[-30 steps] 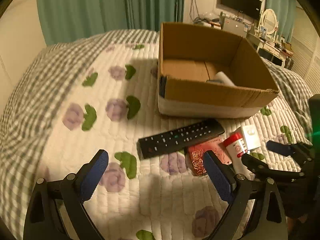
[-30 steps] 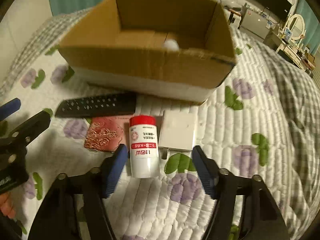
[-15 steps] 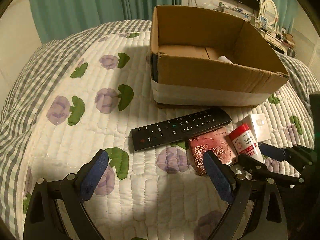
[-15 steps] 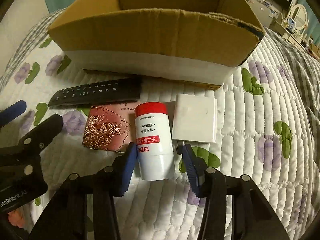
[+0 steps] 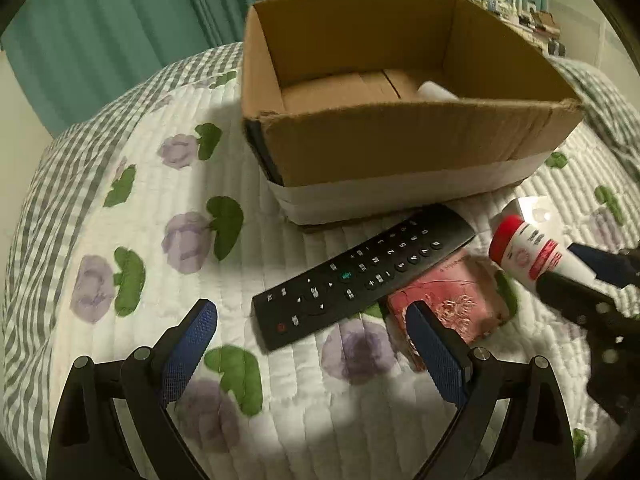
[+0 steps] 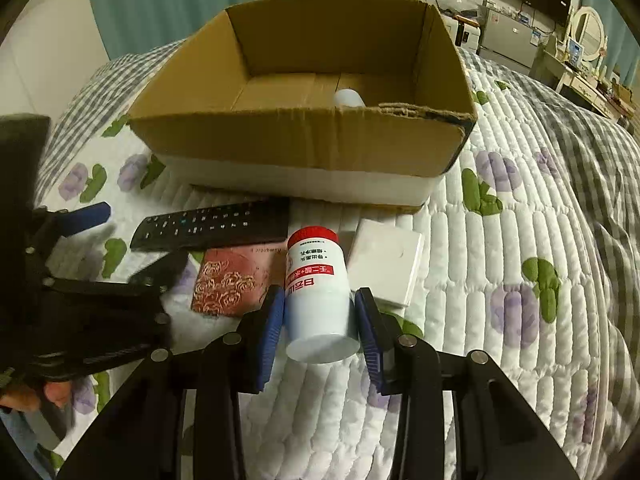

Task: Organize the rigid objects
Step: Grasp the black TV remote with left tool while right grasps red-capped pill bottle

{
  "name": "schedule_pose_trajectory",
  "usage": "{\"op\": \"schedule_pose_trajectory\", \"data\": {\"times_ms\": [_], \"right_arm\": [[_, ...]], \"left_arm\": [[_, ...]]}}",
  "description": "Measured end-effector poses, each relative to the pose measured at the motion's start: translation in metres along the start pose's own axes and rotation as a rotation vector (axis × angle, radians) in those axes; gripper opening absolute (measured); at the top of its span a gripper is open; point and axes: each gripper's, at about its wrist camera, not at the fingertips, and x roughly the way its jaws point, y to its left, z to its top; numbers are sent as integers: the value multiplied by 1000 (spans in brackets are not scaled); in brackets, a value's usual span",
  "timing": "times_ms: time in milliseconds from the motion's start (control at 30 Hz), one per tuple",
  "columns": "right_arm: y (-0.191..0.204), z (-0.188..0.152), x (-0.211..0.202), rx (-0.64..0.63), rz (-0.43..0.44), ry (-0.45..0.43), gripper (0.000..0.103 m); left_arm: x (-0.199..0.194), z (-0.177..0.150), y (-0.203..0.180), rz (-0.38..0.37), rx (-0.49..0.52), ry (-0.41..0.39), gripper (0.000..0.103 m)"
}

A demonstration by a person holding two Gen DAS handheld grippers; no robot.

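Right gripper [image 6: 319, 316] clamped on white bottle [image 6: 318, 292], lifted off bed. Left gripper [image 5: 312, 344] wide apart over remote [image 5: 362, 270]. Next: carry bottle over box [image 6: 304, 136] rim, let go.

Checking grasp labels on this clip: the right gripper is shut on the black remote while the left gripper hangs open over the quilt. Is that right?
Not quite. The right gripper is shut on the white bottle with the red cap, not the black remote, which lies untouched on the quilt; the right wrist view shows it. The left gripper does hang open over the quilt.
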Motion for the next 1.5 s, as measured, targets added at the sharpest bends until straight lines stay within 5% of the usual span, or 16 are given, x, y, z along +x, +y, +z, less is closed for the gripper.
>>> {"op": "schedule_pose_trajectory", "data": {"times_ms": [133,367,567,800,1033,1067,1333,1500], "right_arm": [[0,8,12,4,10,17,36],[6,14,26,21,23,31,36],[-1,13,24,34,37,33,36],[-4,9,12,38,37,11,36],[-1,8,-15,26,24,-34,35],[-1,7,-21,25,22,-44,35],[4,10,-51,26,36,-85,35],[3,4,-50,28,32,-75,34]], "left_arm": [[14,3,-2,25,30,13,96],[26,13,-15,-37,89,-9,91],[26,19,-28,-94,168,-19,60],[11,9,-42,-48,284,-61,26],[-27,2,-39,-111,236,-123,9],[-35,-2,-34,-106,233,-140,0],[-81,-1,-32,-164,226,-158,0],[-60,-14,-27,-169,159,-69,16]]}}
